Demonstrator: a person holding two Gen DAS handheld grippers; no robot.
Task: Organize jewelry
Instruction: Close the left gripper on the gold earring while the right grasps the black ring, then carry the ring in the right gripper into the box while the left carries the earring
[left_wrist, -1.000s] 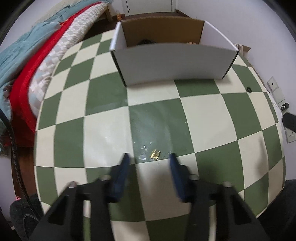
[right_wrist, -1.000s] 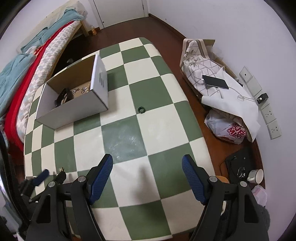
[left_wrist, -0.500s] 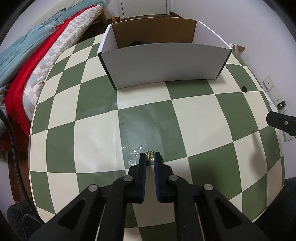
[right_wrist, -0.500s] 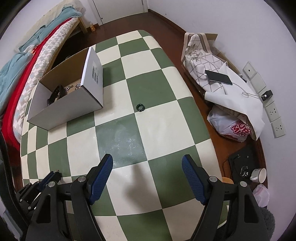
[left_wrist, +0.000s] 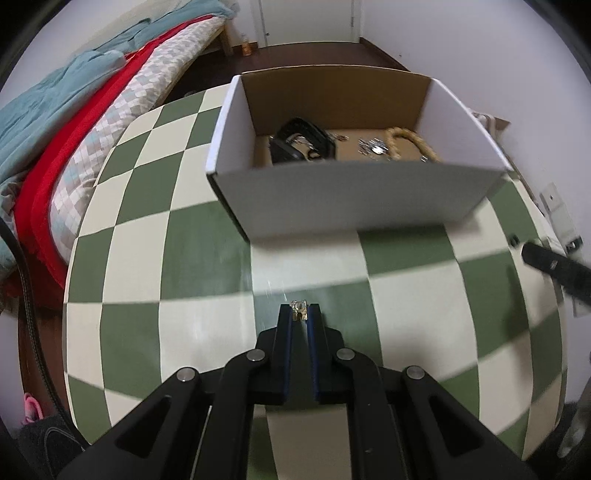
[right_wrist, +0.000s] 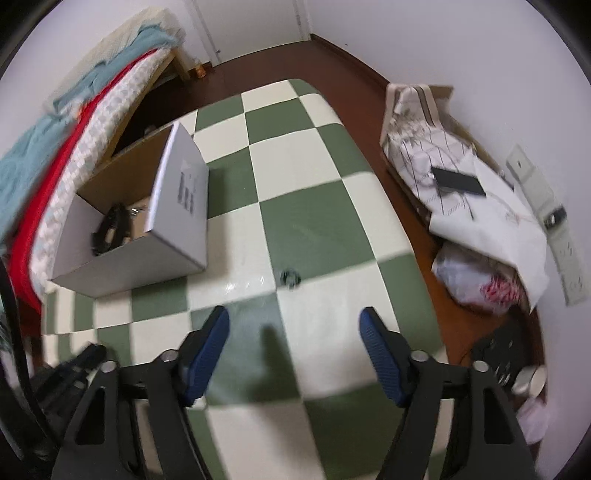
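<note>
My left gripper (left_wrist: 299, 309) is shut on a small gold jewelry piece (left_wrist: 299, 308) and holds it above the green-and-cream checkered table (left_wrist: 192, 280), short of the white cardboard box (left_wrist: 354, 199). The box holds a black band (left_wrist: 303, 142), a beaded bracelet (left_wrist: 410, 142) and small silver pieces (left_wrist: 373, 147). My right gripper (right_wrist: 295, 328) is open and empty over the table. A dark ring (right_wrist: 290, 277) lies on the table just ahead of it. The box also shows at left in the right wrist view (right_wrist: 147, 225).
A bed with red and teal blankets (left_wrist: 74, 122) runs along the table's left side. To the table's right are a draped cloth with a phone (right_wrist: 458, 181), a plastic bag (right_wrist: 480, 284) and wall sockets (right_wrist: 569, 254). The right gripper's tip shows at the left wrist view's right edge (left_wrist: 554, 264).
My left gripper closed on the gold piece and lifted it toward the box. My right gripper moved forward toward the dark ring, staying open.
</note>
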